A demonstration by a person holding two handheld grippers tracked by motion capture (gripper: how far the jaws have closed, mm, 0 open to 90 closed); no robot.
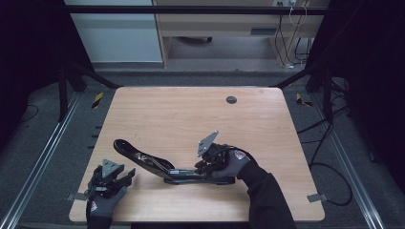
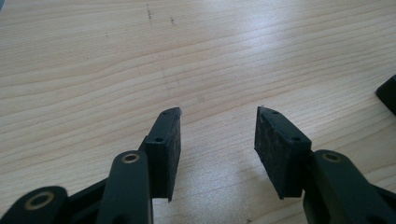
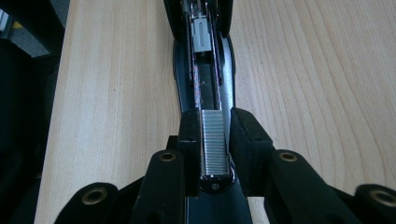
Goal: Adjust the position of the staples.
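Stapler [image 1: 157,164] lay open on table [image 1: 191,114]; right tongs [image 3: 212,140] held staple strip [image 3: 214,144] over its channel, not yet seated. Left tongs [image 2: 217,140] wide, empty, left of stapler.

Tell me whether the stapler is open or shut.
Open: the stapler has its top arm swung back, and the strip of staples lies exposed in its channel.

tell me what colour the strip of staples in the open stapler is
Silvery metallic grey; the strip of staples shows best in the right gripper view.
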